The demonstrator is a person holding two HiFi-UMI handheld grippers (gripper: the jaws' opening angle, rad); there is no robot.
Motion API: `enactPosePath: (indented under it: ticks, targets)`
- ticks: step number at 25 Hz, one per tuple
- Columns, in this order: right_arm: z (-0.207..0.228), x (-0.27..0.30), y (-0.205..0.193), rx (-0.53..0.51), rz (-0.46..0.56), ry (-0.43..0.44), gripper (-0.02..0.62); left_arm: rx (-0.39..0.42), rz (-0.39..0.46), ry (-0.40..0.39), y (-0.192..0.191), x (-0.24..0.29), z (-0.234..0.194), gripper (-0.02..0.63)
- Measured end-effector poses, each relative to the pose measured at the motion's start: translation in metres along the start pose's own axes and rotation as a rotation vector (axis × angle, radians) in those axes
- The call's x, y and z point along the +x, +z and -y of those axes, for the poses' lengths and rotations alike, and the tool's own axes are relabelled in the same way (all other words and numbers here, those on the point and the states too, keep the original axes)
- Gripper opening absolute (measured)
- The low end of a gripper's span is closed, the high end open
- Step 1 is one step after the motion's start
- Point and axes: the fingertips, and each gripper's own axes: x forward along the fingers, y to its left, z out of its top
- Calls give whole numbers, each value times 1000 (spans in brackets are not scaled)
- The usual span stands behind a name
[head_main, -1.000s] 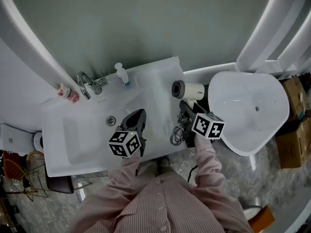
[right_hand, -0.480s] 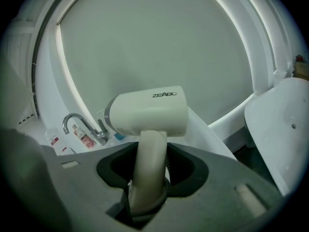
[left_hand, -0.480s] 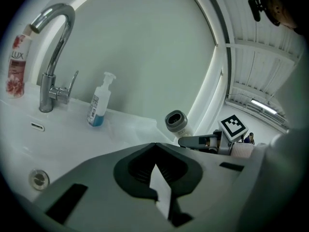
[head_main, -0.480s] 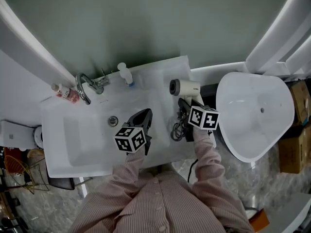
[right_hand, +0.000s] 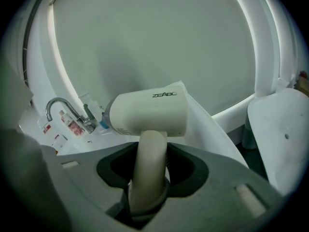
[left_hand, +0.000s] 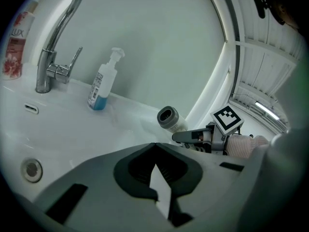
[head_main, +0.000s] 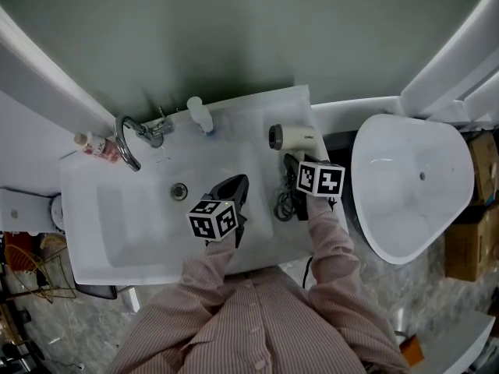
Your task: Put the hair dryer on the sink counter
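Cream plastic hair dryer (head_main: 296,137) lies straight ahead of your right gripper (head_main: 293,167), whose jaws are clamped on its handle. The barrel runs crosswise over the right end of the white ceramic sink tabletop (head_main: 249,127), nozzle toward the chrome tap (head_main: 129,142). Whether it bears on the surface can't be told, and your left gripper (head_main: 234,187), pressed together and empty, hangs farther off to its left.
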Motion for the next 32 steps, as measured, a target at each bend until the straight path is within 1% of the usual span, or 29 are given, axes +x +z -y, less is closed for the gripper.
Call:
enactPosePath:
  ticks: [10, 17, 22, 26, 32]
  targets:
    - [5, 18, -7, -20, -83, -51, 164, -26, -38, -2, -12, 10, -7, -3]
    - [8, 25, -12, -18, -110, -84, 164, -41, -33, 0, -12, 9, -10, -3]
    - [9, 26, -13, 1, -114, -93, 164, -45, -31, 2, -12, 8, -11, -3]
    - [9, 27, -14, -9, -118, -98, 164, -44, -30, 1, -13, 7, -10, -3]
    - [5, 27, -15, -10, -117, -67, 168, -37, -28, -3, -13, 6, -8, -2]
